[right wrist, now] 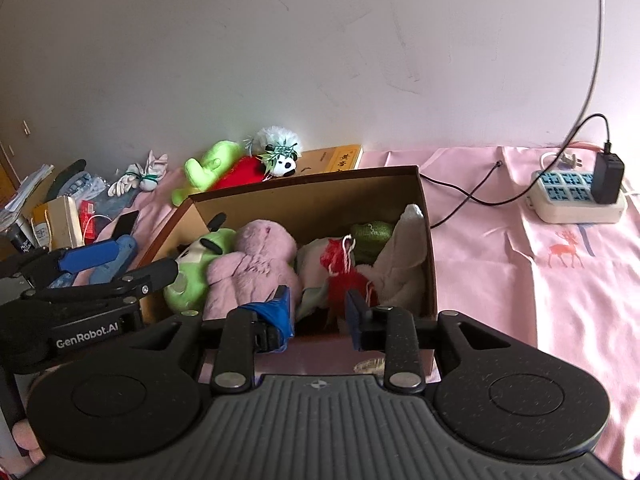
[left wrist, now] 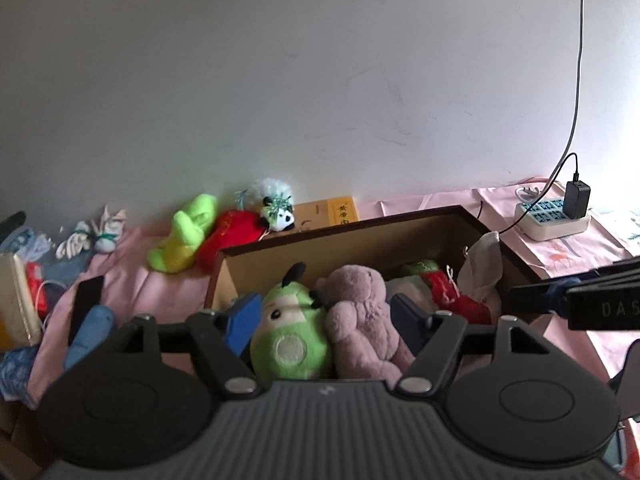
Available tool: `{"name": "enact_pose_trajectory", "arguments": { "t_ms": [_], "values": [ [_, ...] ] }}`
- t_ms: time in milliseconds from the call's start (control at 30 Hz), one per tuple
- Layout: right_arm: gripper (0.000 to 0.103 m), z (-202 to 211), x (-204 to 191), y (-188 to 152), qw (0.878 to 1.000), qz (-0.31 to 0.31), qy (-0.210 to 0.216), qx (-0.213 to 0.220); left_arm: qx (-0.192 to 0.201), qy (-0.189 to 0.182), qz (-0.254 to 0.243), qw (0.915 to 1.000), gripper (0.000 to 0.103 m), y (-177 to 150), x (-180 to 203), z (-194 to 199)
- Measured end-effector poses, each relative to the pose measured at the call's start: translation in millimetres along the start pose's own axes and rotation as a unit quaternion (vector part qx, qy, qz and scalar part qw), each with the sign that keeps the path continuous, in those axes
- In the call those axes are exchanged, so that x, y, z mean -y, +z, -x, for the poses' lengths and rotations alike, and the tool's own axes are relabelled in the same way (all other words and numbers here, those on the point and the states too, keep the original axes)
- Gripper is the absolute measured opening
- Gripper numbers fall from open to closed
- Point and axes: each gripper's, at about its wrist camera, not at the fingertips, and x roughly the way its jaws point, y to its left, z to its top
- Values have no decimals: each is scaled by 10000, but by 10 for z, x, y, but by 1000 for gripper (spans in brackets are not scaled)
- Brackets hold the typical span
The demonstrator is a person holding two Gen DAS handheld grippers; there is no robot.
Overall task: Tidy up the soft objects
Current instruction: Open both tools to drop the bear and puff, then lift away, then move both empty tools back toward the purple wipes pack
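Box of plush toys; behind it: book, panda; right: power strip. Both jaws parted, empty.

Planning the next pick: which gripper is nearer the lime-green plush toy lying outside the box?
Left. The left gripper sits at the box's left side, toward the lime-green plush toy; the right gripper is at the box's near edge.

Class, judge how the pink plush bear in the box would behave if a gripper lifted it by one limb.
The pink plush bear looks soft and stuffed, so it would probably sag and dangle. Its fluffy pile suggests a light weight, unlikely to slip. Wedged beside the green plush, it may drag that neighbour.
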Motion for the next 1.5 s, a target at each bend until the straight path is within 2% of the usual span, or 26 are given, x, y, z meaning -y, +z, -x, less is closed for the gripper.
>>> {"name": "enact_pose_trajectory", "arguments": {
  "t_ms": [467, 600, 833, 1000, 1500],
  "values": [
    [14, 434, -177, -347, 9987, -150, -405, 253, -228, 461, 206, 9985, 74, -209, 89, 496],
    [15, 508, -203, -467, 9986, -230, -422, 214, -305, 580, 332, 9973, 74, -284, 101, 599],
    [16, 579, -242, -679, 9966, -334, -737, 138, -471, 753, 458, 9950, 75, -439, 139, 714],
    [16, 601, -199, -816, 9956, -530, -769, -36, -606, 786, 554, 9935, 76, -554, 162, 746],
    [17, 676, -115, -1084, 9939, -411, -989, -273, -936, 783, 558, 9910, 81, -830, 283, 780]
  ]
}}
